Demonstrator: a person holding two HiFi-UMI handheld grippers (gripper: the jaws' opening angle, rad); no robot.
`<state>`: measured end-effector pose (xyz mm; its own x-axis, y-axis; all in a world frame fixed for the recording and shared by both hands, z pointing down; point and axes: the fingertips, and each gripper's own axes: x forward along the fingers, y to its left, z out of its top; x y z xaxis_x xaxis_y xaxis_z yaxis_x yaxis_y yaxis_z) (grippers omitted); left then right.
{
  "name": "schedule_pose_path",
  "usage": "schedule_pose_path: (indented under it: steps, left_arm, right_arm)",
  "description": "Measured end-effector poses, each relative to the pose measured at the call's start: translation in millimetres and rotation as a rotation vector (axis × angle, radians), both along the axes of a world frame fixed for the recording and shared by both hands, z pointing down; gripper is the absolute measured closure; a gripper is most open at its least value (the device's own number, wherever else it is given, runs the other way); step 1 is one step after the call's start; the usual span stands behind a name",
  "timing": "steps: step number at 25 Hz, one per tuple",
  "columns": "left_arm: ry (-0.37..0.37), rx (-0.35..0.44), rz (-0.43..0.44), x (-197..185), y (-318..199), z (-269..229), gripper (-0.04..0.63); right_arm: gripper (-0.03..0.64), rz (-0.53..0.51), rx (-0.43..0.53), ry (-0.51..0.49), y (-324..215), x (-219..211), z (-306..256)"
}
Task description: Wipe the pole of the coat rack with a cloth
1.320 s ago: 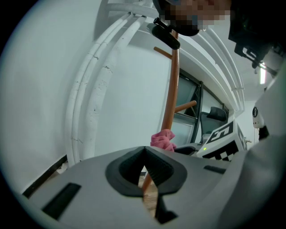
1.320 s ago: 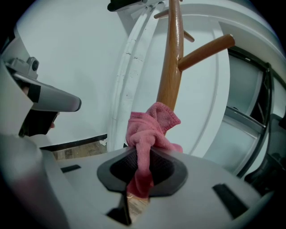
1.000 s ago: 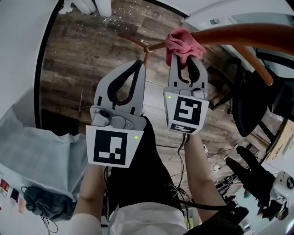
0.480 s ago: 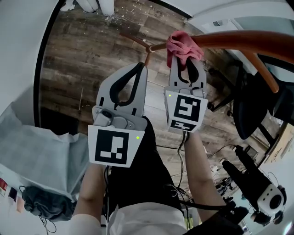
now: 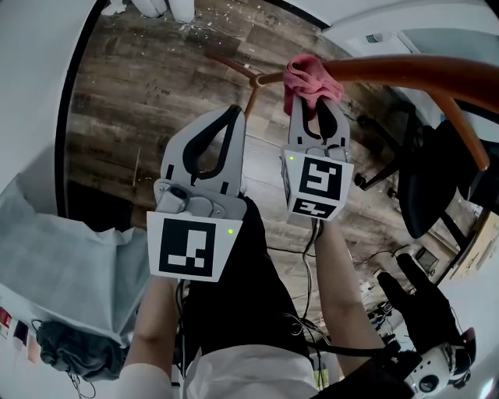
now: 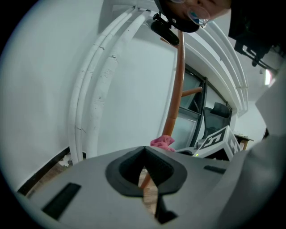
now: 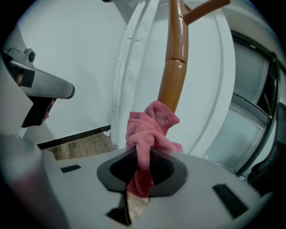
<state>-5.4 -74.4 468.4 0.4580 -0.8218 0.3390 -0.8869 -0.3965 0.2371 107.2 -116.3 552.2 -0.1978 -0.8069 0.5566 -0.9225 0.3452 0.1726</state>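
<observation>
1. Well, the right gripper has its jaws clamped on a pink cloth. One fold is pinched between them and the rest bunches out past the tips.
2. That loose bunch rests against the brown wooden pole of the coat rack, on the stretch below the seam and well under a side peg.
3. The left gripper hangs just beside the right one, jaws together with nothing in them, and is apart from the pole.
4. The cloth looks soft, light and limp. I'd expect it to fold round the pole easily, but also to drag out of a shallow pinch if rubbed hard. A deep bite with plenty of cloth left free in front seems the right hold.
5. The pole looks stiff, smooth and glossy, probably lacquered, so the cloth should glide along it with little pressure.
6. A tall, slim rack like this may rock under a sideways push. To my eye the empty gripper could steady the pole above the cloth.
</observation>
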Motion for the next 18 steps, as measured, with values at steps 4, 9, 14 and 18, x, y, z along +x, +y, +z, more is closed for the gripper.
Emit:
schedule_pose_path:
  steps: [4, 9, 14, 18]
  left_arm:
    - [0.0, 0.002, 0.0, 1.1, -2.2, 7.2, 0.581]
    - [0.0, -0.001, -0.002, 1.4, -3.7, 16.0, 0.581]
    - [-0.001, -0.01, -0.001, 1.2, -3.2, 25.0, 0.581]
    - [-0.006, -0.014, 0.006, 1.5, -3.3, 32.6, 0.581]
  right_arm:
    - [0.546, -0.005, -0.005, 0.003, -0.7, 0.1, 7.6]
    - [0.546, -0.013, -0.016, 0.007, -0.5, -0.3, 19.1]
    - [0.546, -0.019, -0.038, 0.016, 0.6, -0.4, 34.3]
    - [0.546, -0.019, -0.05, 0.021, 0.4, 0.6, 46.3]
